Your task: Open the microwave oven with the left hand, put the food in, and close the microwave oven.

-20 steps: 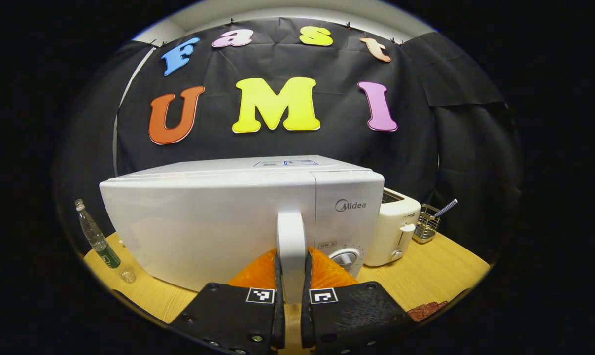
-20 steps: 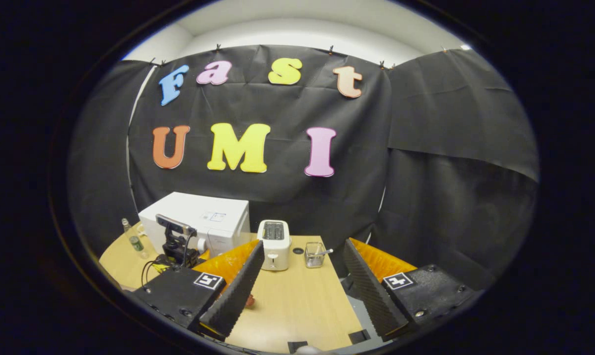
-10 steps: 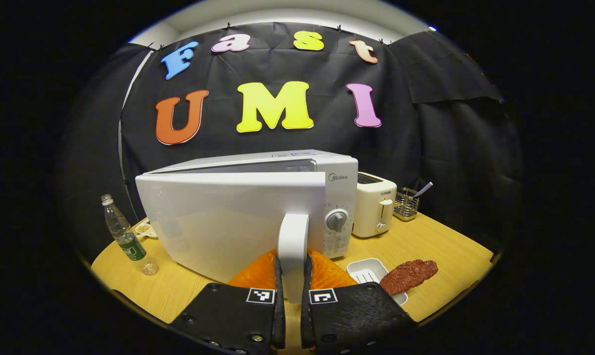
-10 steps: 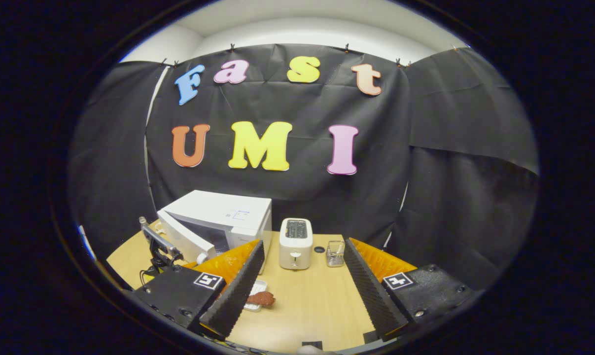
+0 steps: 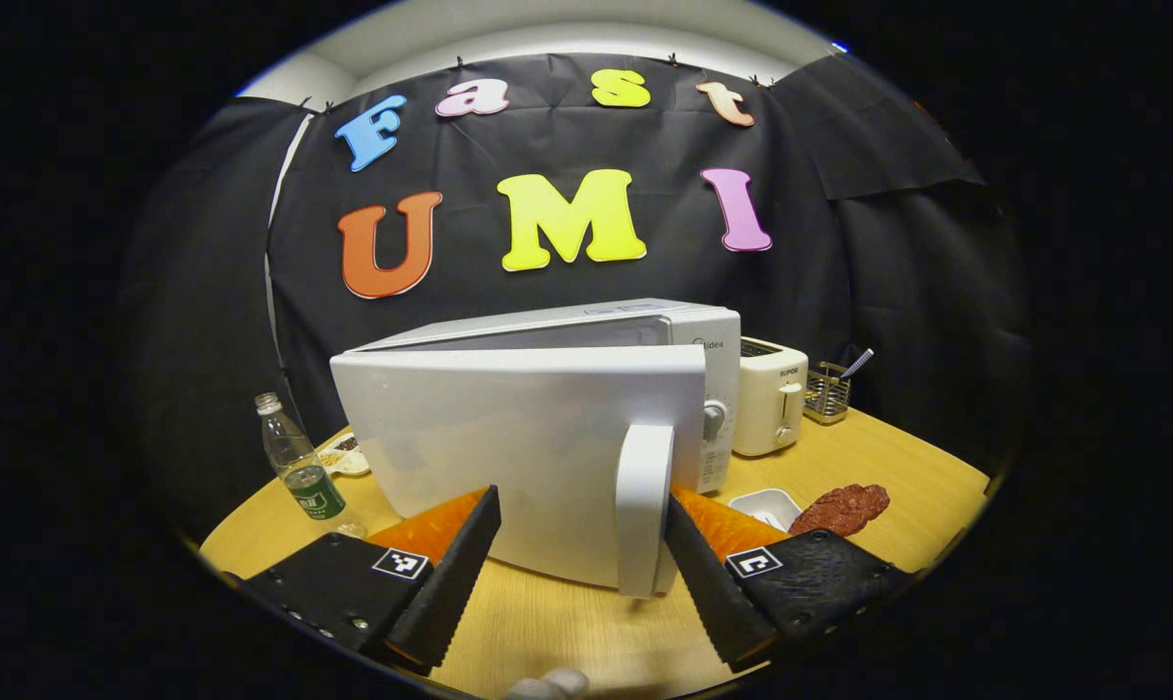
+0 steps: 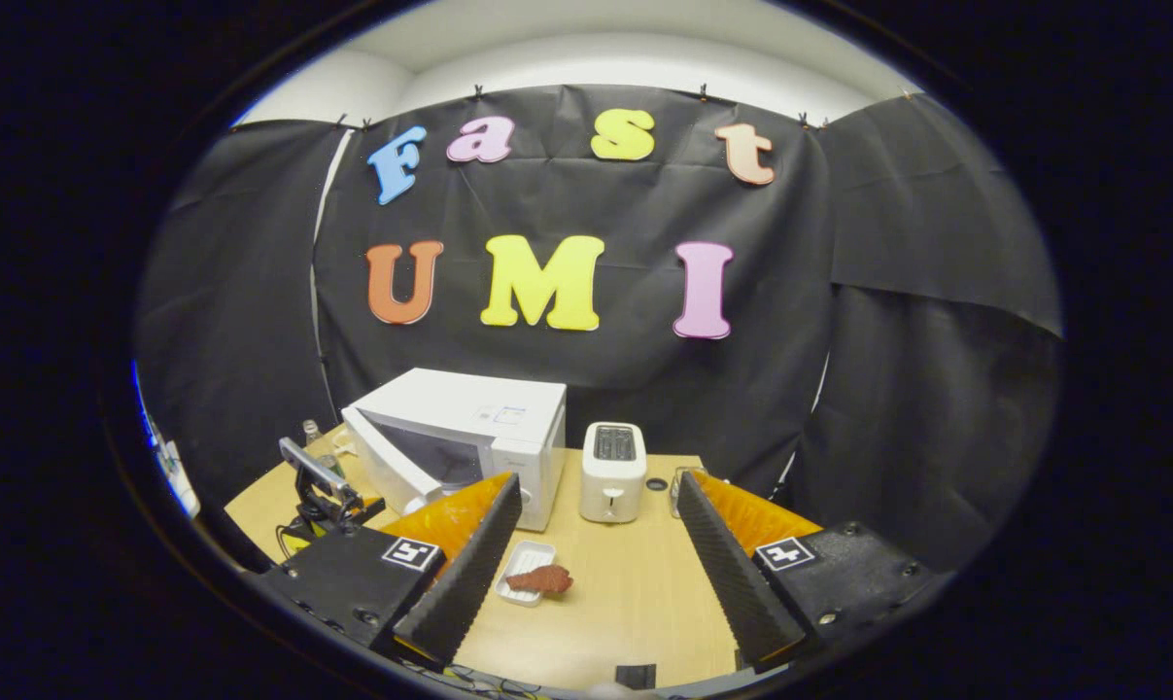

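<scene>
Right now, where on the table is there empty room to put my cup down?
The widest bare wood lies in front of the toaster, right of the meat and its white tray. More bare wood sits before the open microwave door. It is crowded left of the microwave, by the bottle and small dishes.

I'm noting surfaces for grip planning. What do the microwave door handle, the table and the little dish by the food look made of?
Door handle: smooth white plastic, by its soft sheen. Table: light wood or wood-look laminate, faint grain. Dish: white, glossy; plastic or ceramic, hard to tell.
</scene>
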Tool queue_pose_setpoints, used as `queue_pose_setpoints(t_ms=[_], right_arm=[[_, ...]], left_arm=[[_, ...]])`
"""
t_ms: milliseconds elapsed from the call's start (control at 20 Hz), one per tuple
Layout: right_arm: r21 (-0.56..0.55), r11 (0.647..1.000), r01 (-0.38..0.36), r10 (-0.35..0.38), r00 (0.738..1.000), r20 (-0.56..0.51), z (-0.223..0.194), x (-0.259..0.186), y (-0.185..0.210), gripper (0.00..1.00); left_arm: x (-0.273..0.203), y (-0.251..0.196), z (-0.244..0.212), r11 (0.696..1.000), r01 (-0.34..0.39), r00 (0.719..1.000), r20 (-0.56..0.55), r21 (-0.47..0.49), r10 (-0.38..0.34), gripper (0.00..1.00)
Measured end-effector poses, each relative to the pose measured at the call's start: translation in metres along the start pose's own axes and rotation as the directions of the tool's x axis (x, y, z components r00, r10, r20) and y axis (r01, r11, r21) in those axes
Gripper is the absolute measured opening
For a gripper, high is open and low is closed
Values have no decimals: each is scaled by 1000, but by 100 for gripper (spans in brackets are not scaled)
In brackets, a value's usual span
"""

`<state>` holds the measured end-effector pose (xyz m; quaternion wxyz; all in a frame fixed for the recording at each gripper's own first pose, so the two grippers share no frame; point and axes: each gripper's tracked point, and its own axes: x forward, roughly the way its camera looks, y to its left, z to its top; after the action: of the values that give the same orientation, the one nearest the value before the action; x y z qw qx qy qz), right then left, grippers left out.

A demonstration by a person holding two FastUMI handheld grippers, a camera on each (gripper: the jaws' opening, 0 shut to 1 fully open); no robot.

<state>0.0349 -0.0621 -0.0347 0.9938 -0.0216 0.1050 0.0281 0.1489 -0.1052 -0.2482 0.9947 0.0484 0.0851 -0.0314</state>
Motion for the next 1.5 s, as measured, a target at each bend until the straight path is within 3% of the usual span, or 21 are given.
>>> queue_pose_setpoints(t_ms=[100,150,200,300,350,400,450,550,800,900,1000,1050,1150,1200,1250,1400,1450,1500], right_arm=[[0,1000,10,-10,1000,0,-1,-2,-6,95],[4,1000,10,-10,1000,-1,-3,-4,-8,100],[11,1000,11,-11,1000,-3,-5,-6,-9,95],[22,1000,11,-11,1000,-4,-8,-9,-11,100],[26,1000,10,-10,1000,-7,-10,-10,-12,95],[32,999,9,-8,1000,-8,-11,-11,-12,100],[39,999,6,-6,1000,-7,-12,-12,-11,95],[40,999,-5,5,1000,-5,-14,-13,-2,100],[10,999,-47,47,999,9,-17,-21,33,95],[-16,998,-61,61,998,10,-19,-23,49,100],[-9,996,-85,85,996,15,-19,-25,69,95],[1,995,-98,98,995,13,-21,-25,79,100],[8,992,-122,122,993,2,-25,-25,101,95],[11,991,-134,134,991,0,-25,-26,111,100],[11,989,-149,149,989,-1,-24,-26,122,95],[0,984,-180,180,984,12,-19,-27,151,100],[-3,982,-190,190,982,15,-19,-25,160,95],[-8,980,-197,198,980,15,-18,-24,166,100]], left_arm=[[-2,0,1,1000,-10,1000,1,6,10,95],[-3,1,1,1000,-13,1000,1,6,13,95],[-4,2,2,1000,-13,1000,2,5,13,95],[-9,4,1,1000,-12,1000,-8,5,12,95],[-13,5,0,1000,-12,1000,-12,6,12,95],[-17,8,0,1000,-14,1000,-13,9,14,95],[-22,13,0,1000,-17,1000,-16,8,17,95],[-34,21,-2,1000,-24,999,-26,2,25,95],[-76,50,-10,998,-48,996,-76,-45,45,95],[-92,65,-13,998,-59,995,-78,-31,57,95],[-110,83,-18,997,-74,994,-82,-33,71,95],[-118,93,-20,996,-82,993,-86,-31,79,95],[-133,110,-25,995,-94,992,-86,-22,92,95],[-140,118,-26,995,-95,992,-85,-13,93,95],[-146,127,-28,995,-98,992,-82,-8,97,95],[-162,157,-34,993,-116,989,-90,1,116,95],[-167,167,-36,993,-122,989,-89,3,122,95],[-171,178,-38,992,-130,987,-92,6,130,95]])
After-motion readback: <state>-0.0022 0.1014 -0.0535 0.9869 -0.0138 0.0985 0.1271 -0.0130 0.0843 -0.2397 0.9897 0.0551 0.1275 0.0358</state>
